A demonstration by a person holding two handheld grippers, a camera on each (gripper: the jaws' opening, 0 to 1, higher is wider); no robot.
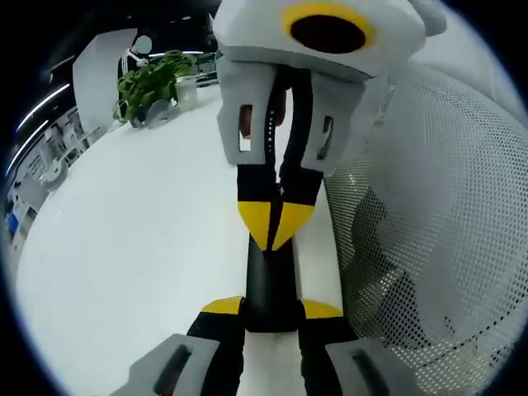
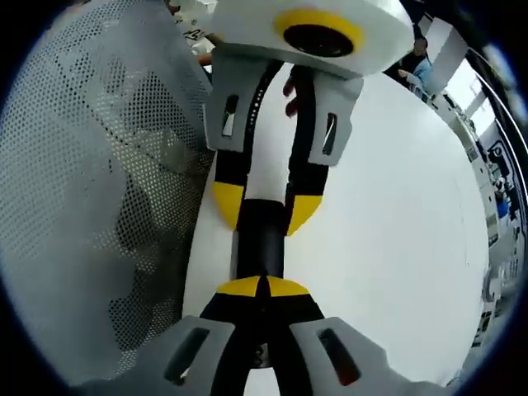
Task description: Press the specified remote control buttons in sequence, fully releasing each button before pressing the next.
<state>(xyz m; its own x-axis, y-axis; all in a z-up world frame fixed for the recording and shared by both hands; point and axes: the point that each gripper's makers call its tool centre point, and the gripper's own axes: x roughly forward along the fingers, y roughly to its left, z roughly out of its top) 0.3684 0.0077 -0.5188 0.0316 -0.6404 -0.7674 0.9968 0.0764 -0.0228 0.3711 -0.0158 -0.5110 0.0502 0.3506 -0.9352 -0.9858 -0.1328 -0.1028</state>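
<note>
**Two grippers met over the remote on the white table**

We saw a slim black remote (image 1: 271, 285) lying on a white table (image 1: 132, 247), its length running away from each camera. In the left gripper view, the left gripper (image 1: 272, 309) rose from the near edge with its yellow-tipped jaws set one on each side of the near end of the remote, touching or nearly touching its sides. The jaws stood only as far apart as the remote is wide, and we judged them closed on it. Facing it from the far side, the right gripper (image 1: 275, 223) had its yellow tips drawn together to a point over the far part of the remote; whether that point touched the remote's top face we could not tell from this angle.

In the right gripper view the roles swapped: the right gripper (image 2: 262, 286) came up from the near edge with its yellow tips meeting, nothing between them, resting over the remote (image 2: 261, 239). The left gripper (image 2: 262, 210) stood beyond it with its jaws straddling the far end of the remote.

A white perforated mesh screen (image 1: 445, 231) stood just beside the remote along the table's edge. A green potted plant (image 1: 148, 87) sat at the far left of the table.
</note>
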